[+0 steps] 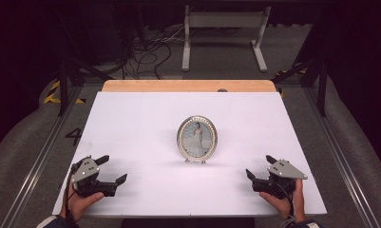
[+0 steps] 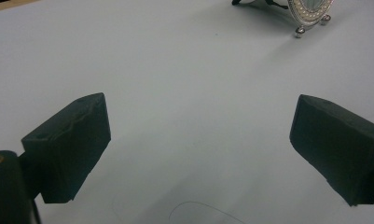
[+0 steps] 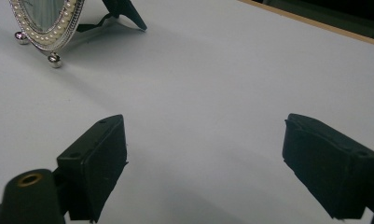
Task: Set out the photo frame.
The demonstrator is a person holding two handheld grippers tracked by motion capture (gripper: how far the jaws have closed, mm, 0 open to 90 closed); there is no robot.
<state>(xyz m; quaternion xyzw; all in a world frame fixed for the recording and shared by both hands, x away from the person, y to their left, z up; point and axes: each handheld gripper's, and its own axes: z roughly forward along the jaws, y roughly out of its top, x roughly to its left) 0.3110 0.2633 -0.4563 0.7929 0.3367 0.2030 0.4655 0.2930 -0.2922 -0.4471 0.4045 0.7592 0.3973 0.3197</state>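
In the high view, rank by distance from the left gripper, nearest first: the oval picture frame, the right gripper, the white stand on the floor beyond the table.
From the left gripper:
1. Oval picture frame, upright mid-table, ahead and to its right.
2. Right gripper, across the table's near edge.
3. White stand, on the floor past the far edge.

One oval picture frame (image 1: 197, 138) stands on one white table (image 1: 131, 123), and it rests on two small ball feet, seen in the right gripper view. Two grippers are over the table, the left gripper (image 1: 113, 169) and the right gripper (image 1: 260, 167), each with two black jaws spread apart. Two hands hold them, one apiece.
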